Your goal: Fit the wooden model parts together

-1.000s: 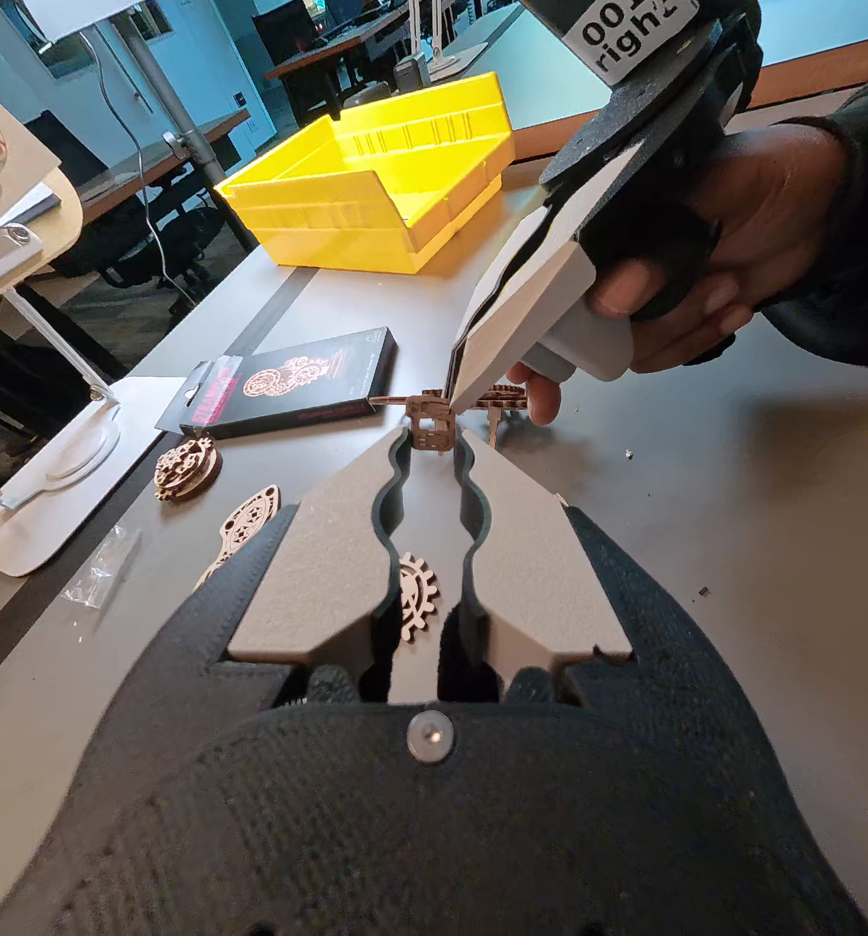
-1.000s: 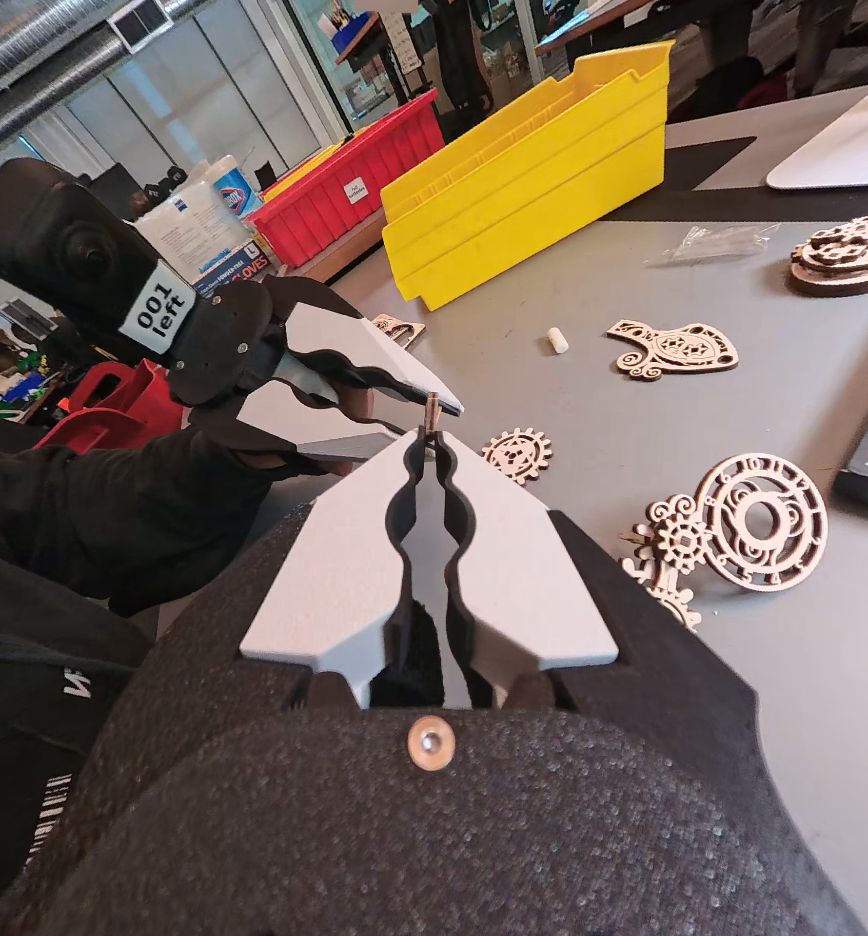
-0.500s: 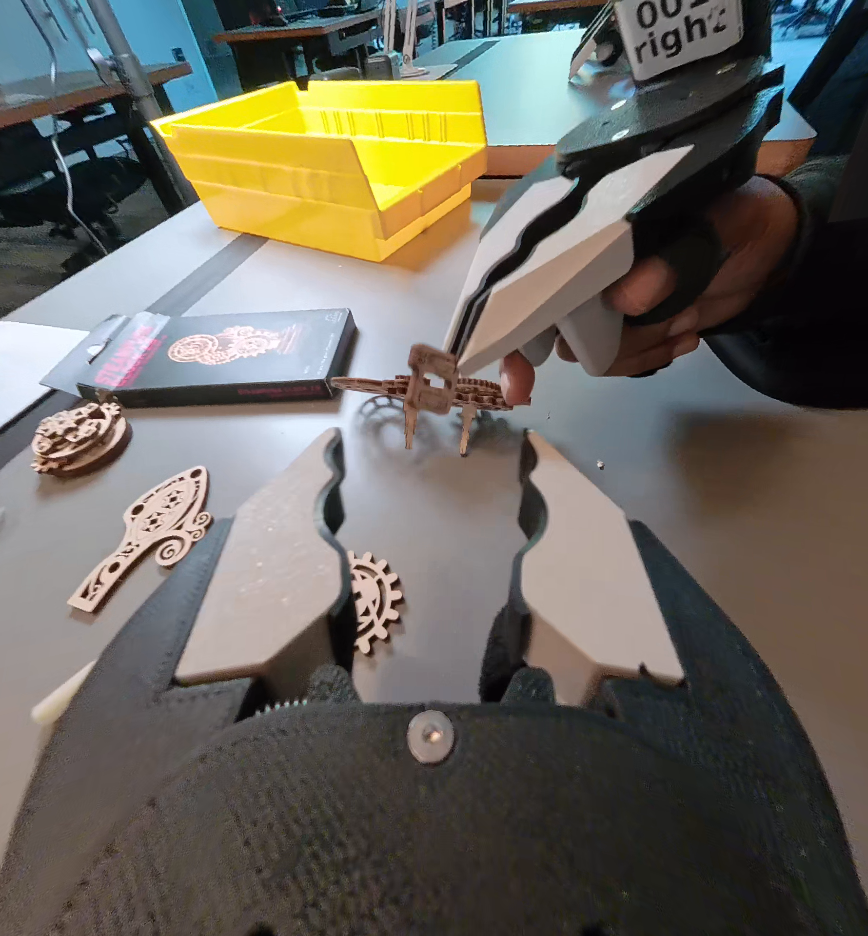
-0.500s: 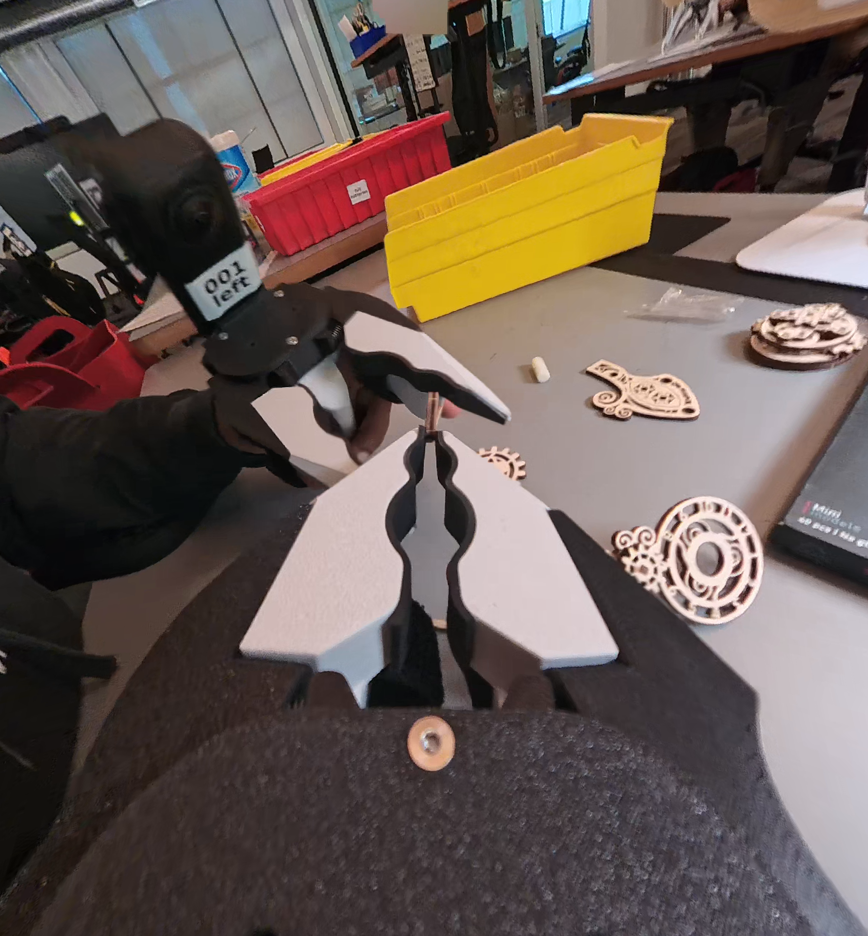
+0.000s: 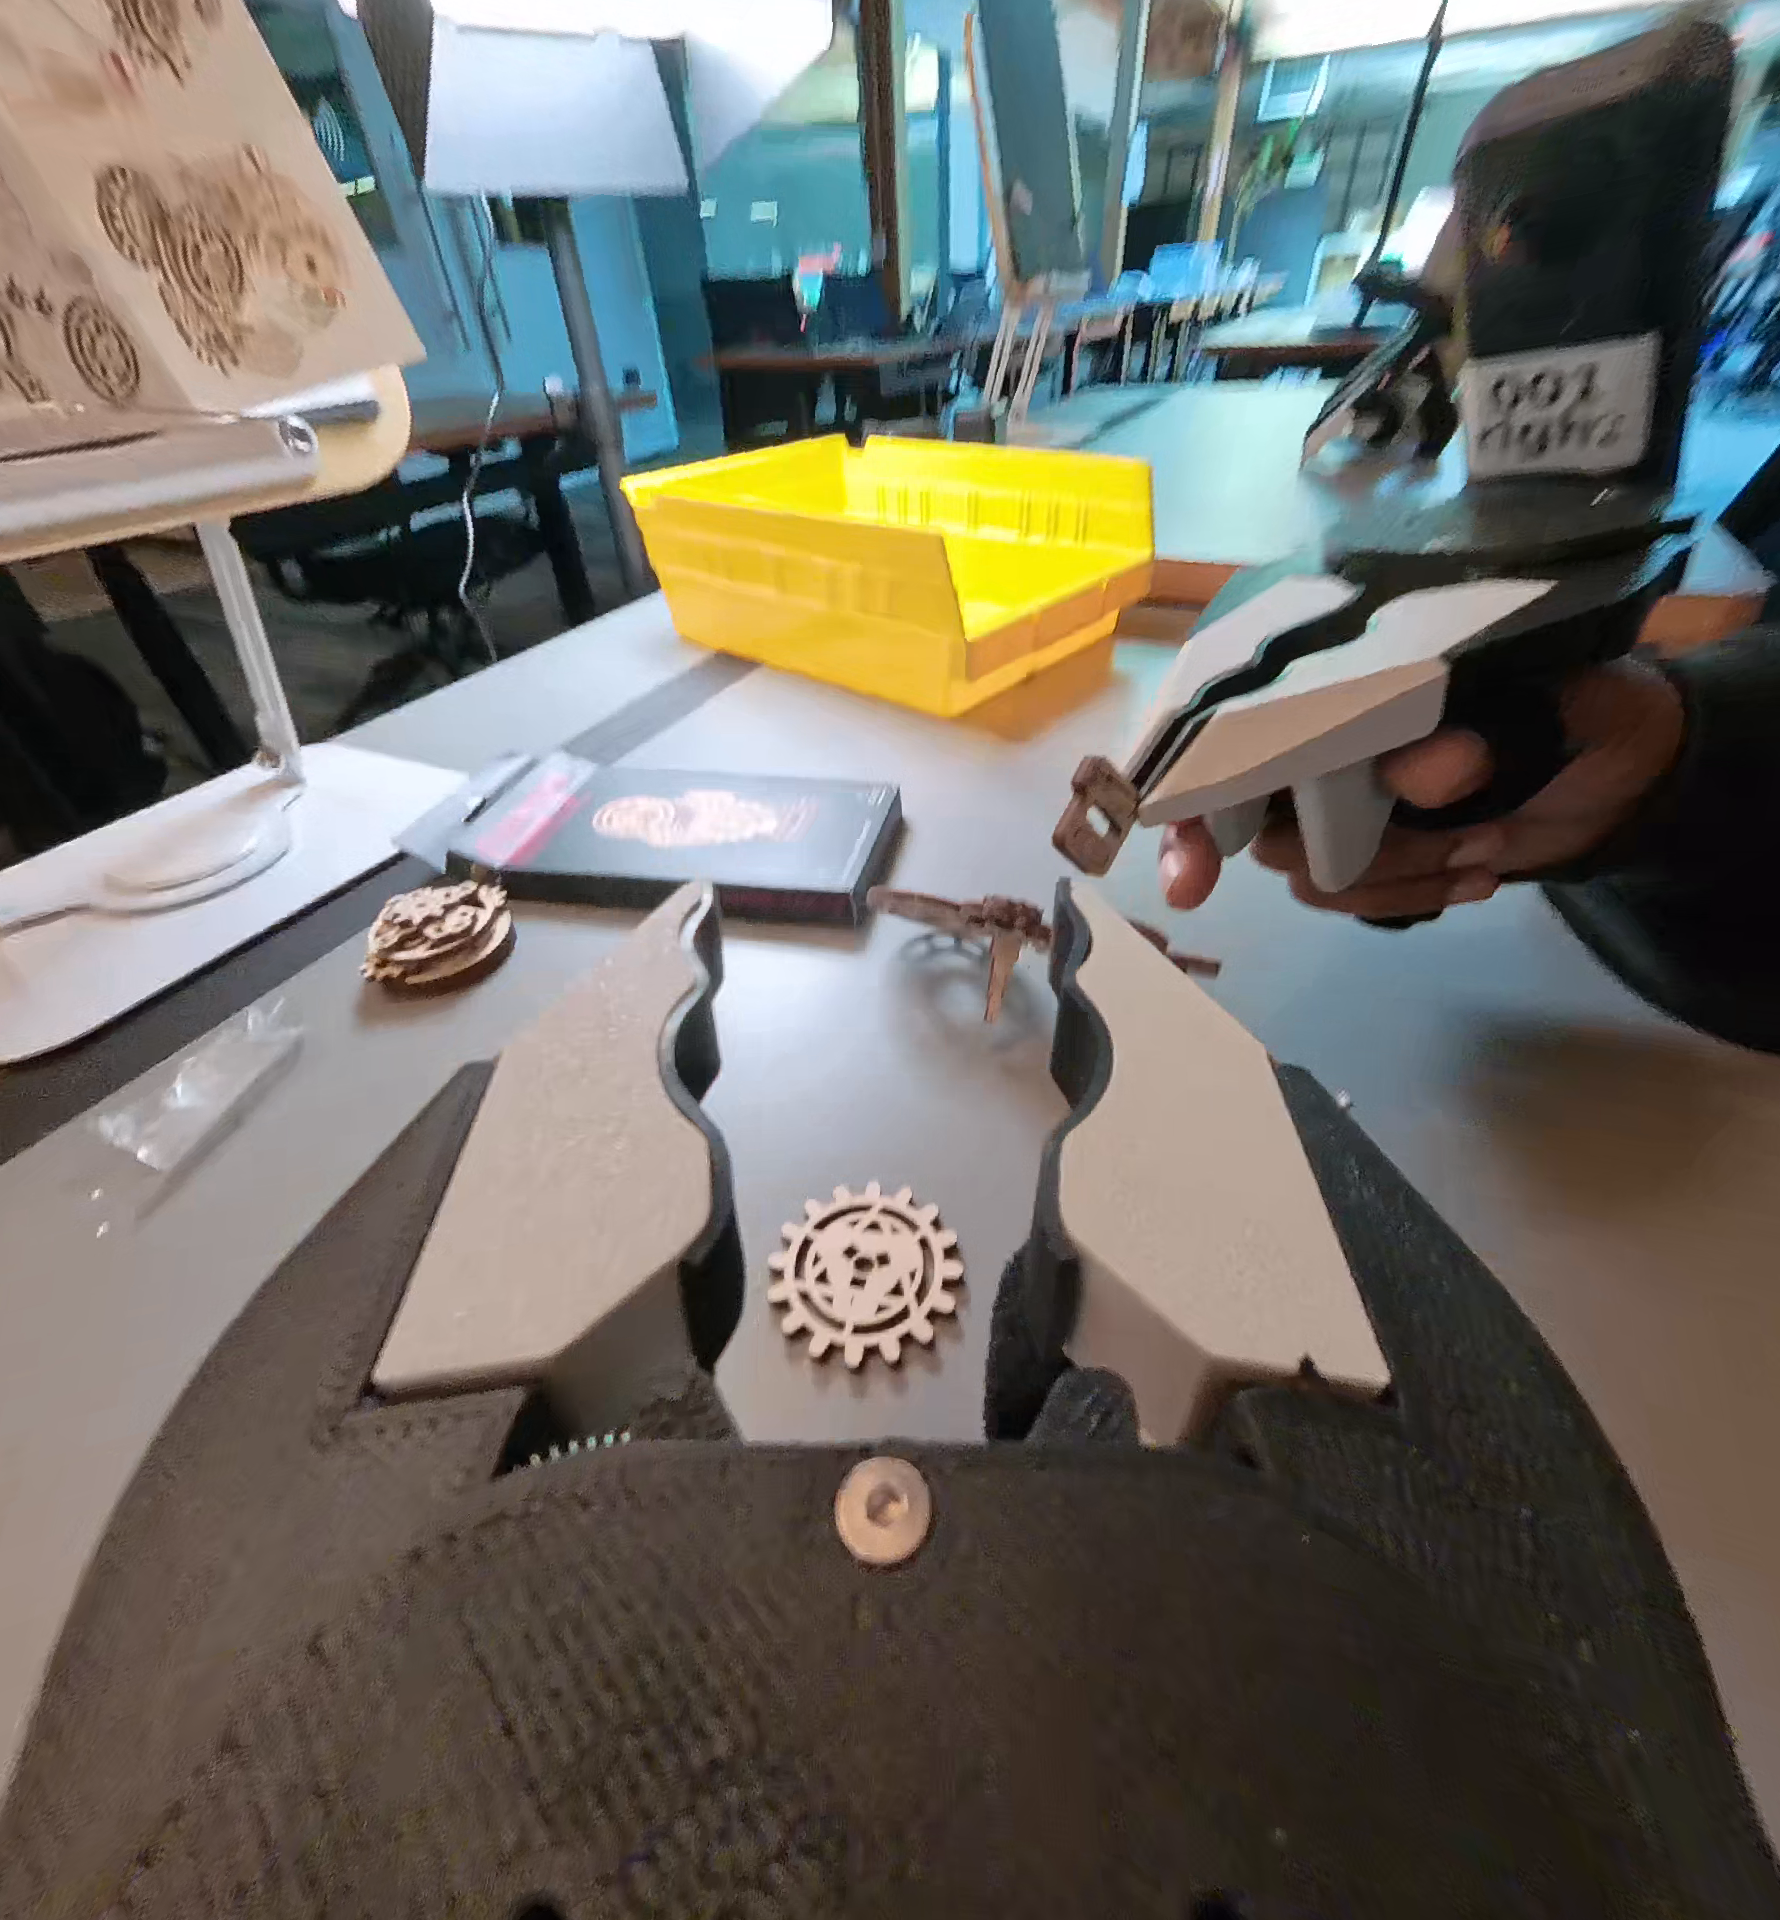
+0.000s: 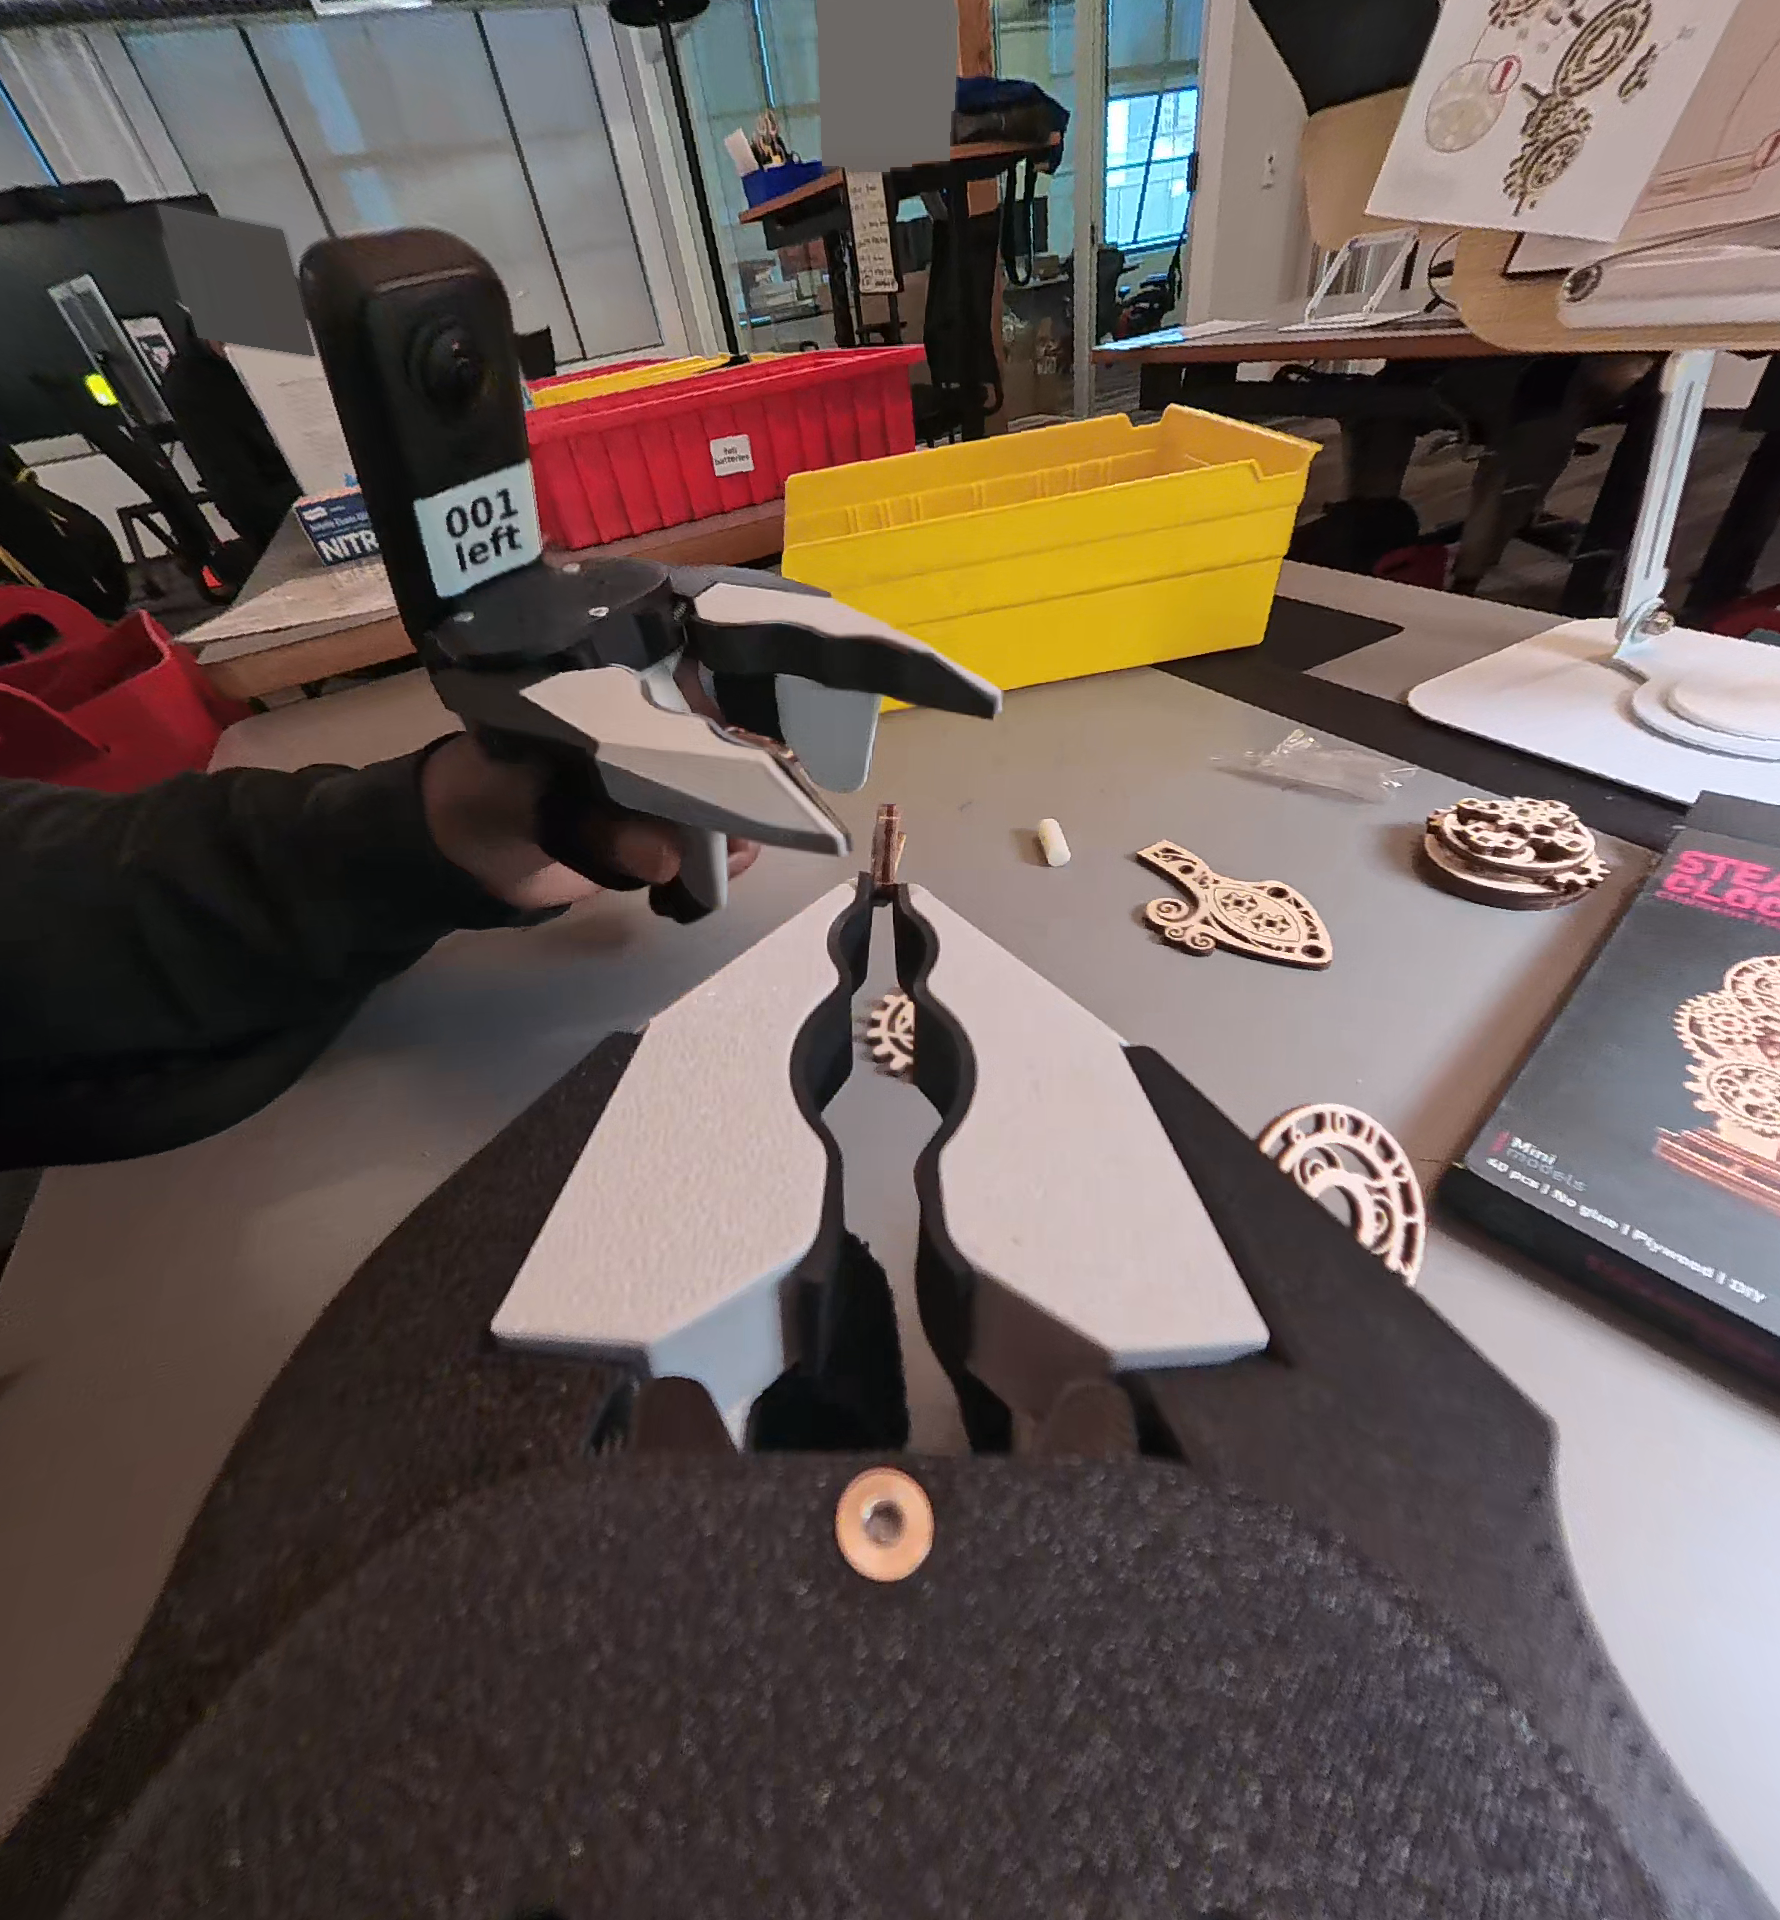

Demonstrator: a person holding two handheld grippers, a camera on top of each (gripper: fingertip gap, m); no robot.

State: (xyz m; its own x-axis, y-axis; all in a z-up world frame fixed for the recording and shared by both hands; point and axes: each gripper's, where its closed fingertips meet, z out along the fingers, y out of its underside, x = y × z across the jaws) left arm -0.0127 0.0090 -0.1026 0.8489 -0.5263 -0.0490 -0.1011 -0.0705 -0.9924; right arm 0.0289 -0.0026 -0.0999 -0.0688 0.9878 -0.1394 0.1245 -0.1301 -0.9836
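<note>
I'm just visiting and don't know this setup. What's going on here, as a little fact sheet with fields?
Left gripper: open, empty
Right gripper: shut on a small wooden piece, held above the table
Under left gripper: loose wooden gear
Ahead of it: wooden frame standing on the table
Farther back: black box, yellow bin

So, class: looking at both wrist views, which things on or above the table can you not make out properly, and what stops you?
- Small square wooden piece in the right tongs: left wrist view, motion blur; edge-on in the right wrist view.
- Wooden assembly on the table: left wrist view, partly behind the left tongs' finger.
- Gear: right wrist view, mostly hidden by the right tongs' fingers.
- Ring-shaped piece: right wrist view, cut off by the tongs' body.
</note>
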